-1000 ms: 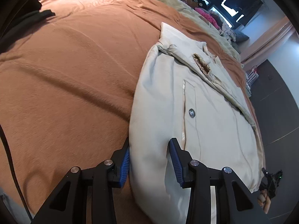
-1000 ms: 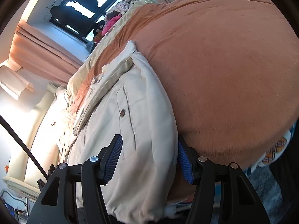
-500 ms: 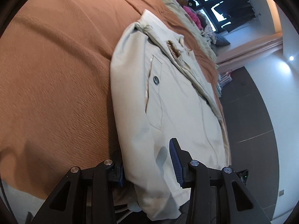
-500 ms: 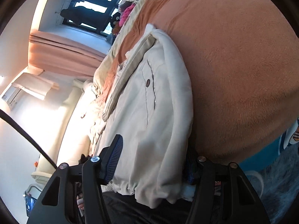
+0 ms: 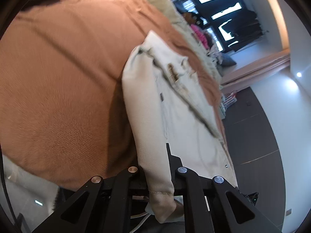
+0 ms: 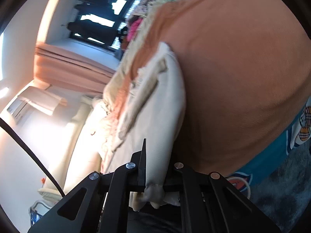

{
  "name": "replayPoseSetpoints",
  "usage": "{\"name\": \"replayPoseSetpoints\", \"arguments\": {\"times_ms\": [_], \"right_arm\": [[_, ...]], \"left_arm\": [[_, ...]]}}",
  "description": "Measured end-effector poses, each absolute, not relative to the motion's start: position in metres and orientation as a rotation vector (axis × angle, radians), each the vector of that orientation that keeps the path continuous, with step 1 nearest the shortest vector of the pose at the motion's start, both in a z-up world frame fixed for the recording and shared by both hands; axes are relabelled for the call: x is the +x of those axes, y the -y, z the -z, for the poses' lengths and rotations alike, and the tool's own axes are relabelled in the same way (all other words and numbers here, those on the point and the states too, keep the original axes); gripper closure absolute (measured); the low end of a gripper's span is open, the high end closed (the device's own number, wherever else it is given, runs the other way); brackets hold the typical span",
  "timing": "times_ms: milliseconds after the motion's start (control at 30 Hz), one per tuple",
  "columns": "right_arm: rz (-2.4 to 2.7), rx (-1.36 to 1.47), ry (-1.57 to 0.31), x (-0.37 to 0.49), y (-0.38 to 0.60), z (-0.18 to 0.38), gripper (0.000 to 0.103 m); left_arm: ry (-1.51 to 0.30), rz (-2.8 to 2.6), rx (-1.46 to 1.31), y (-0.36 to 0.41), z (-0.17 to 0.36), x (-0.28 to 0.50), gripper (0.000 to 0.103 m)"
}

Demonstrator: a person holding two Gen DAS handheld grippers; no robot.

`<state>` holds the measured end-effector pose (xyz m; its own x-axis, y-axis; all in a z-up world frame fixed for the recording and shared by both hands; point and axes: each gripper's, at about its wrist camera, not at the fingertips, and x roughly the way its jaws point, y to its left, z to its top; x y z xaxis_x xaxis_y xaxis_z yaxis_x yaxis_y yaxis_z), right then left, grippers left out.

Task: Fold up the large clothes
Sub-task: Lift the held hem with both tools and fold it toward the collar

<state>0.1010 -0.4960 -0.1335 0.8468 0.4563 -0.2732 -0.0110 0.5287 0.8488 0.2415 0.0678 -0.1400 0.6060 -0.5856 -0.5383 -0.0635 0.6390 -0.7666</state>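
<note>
Left wrist view: the left gripper (image 5: 155,167) has just been closing, and its jaws now pinch the near hem of the cream jacket (image 5: 175,104) at the bottom centre of the frame, one fold of cloth caught between them and bunched below. From the jaws the jacket runs up and slightly right through the middle of the frame, its collar end at upper centre, so its long axis points straight away from the grip. It lies on the orange bed cover (image 5: 58,77), which fills the left half; the right edge of the jacket hangs by the bed's side, above the dark floor (image 5: 262,136).

Right wrist view: the right gripper (image 6: 153,170) has also just been closing, and its jaws are clamped on the hem of the jacket (image 6: 161,116) at bottom centre, cloth puckered beneath them. The jacket stretches up toward the frame's upper middle, with the bed cover (image 6: 243,58) to its right.

Both jaws hold the same near end, so the fold probably means carrying that hem along the long axis toward the collar, both hands equally placed.
</note>
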Motion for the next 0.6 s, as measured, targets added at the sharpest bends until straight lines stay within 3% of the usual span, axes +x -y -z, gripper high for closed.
{"name": "replayPoseSetpoints", "arguments": {"times_ms": [600], "right_arm": [[-0.427,0.866,-0.379,-0.042,0.483,0.077,0.097]], "left_arm": [[-0.7,0.391,-0.767,-0.084,0.023,0.095,0.094]]}}
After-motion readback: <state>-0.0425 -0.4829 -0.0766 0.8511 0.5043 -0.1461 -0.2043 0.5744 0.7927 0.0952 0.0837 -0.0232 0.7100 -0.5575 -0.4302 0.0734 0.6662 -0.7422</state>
